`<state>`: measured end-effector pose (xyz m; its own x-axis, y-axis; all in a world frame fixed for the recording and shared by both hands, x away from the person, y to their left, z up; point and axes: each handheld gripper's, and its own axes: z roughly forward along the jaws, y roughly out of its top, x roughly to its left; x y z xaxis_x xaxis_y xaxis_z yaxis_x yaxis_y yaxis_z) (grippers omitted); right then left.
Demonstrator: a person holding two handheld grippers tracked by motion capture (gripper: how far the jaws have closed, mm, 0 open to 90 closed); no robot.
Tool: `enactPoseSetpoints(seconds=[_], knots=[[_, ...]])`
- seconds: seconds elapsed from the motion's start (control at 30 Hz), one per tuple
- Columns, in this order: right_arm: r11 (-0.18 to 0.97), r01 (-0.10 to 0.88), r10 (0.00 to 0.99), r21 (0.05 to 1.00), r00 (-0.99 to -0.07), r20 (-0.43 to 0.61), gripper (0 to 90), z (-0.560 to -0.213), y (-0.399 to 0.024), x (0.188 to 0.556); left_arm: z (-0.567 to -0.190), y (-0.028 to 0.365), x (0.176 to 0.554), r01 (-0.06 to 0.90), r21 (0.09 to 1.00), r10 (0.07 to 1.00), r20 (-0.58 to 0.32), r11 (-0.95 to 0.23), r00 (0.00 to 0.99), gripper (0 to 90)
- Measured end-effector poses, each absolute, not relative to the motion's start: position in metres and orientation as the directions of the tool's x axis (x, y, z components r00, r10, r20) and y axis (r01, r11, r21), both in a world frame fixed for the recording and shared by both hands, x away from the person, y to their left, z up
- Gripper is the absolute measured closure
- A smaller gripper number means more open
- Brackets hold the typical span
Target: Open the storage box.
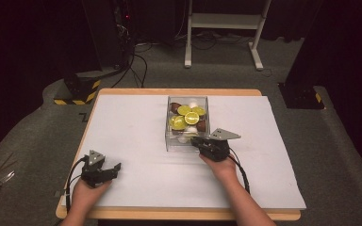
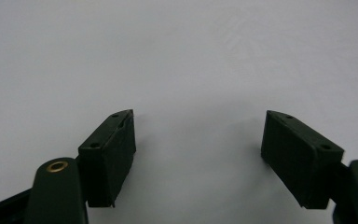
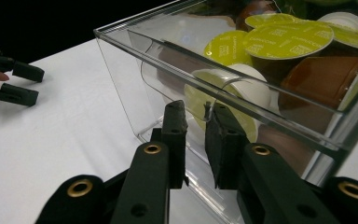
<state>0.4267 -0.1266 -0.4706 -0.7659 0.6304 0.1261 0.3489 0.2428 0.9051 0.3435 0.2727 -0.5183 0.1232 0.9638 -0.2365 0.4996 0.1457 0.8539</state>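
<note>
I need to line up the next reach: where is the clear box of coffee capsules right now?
In the high view the clear box stands mid-table on the white mat, its near wall right in front of the right gripper.

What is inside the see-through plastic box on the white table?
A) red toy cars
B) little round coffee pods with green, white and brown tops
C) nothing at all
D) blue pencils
B: the clear plastic box holds small round coffee pods with yellow-green foil lids, plus white and brown ones, piled together on the white table.
</note>
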Motion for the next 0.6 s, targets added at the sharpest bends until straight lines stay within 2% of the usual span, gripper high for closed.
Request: enactPoseSetpoints(seconds=[0.47,0.53,0.6], knots=[[0.237,0.346,0.614,0.908,-0.777,0.136,83.3,-0.4710,-0.1354,0.4226,-0.5184,0.2719,0.3434,0.498,0.853,0.963,-0.243,0.153,0.120,26.4],[0.236,0.338,0.609,0.911,-0.782,0.132,76.2,-0.4713,-0.1339,0.4223,-0.5184,0.2719,0.3434,0.498,0.854,0.963,-0.243,0.153,0.120,26.4],[0.235,0.334,0.608,0.913,-0.783,0.130,74.5,-0.4717,-0.1326,0.4222,-0.5185,0.2716,0.3434,0.496,0.854,0.962,-0.244,0.155,0.119,26.4]])
